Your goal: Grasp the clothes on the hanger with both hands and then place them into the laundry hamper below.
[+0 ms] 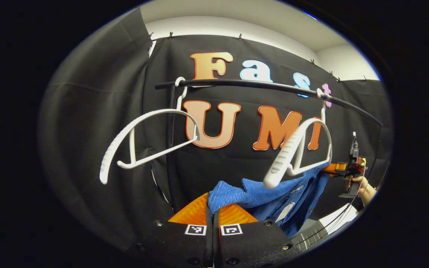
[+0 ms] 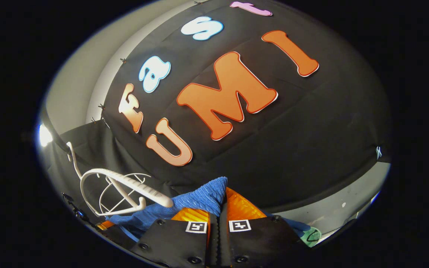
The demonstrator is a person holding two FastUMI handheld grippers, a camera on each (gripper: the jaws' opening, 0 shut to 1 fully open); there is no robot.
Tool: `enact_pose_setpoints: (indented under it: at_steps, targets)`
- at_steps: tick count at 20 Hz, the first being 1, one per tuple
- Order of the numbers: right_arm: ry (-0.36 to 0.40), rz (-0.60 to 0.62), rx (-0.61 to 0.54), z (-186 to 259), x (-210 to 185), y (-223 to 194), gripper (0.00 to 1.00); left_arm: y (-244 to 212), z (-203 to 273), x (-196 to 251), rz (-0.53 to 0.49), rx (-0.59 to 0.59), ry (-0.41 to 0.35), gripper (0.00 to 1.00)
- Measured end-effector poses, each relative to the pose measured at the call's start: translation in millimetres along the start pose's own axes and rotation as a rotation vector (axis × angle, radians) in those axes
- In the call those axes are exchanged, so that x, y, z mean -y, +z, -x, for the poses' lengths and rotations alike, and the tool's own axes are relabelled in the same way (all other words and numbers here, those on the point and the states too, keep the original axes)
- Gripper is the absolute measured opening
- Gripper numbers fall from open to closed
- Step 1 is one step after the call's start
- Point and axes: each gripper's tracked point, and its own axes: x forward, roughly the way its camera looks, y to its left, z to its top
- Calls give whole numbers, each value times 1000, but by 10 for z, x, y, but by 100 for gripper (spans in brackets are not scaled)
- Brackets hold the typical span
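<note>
With each tool, left [image 1: 213,214] and right [image 2: 218,210], clamped on the blue garment [image 1: 270,195], it is best drawn down toward 6 o'clock, off the white hanger [image 1: 298,149], evenly.

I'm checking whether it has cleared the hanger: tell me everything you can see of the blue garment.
The blue garment looks like soft ribbed fabric with a pale tag. It sags below the white hanger, touching its lower end. The left gripper pinches one bunched edge; the right gripper pinches another. Its lower part is hidden.
</note>
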Motion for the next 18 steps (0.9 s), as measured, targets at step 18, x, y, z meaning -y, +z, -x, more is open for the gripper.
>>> enact_pose_setpoints:
  at_steps: [18]
  targets:
    - [-80, 107, 15, 737, -267, -540, 8, -444, 245, 540, 20, -35, -115, 1]
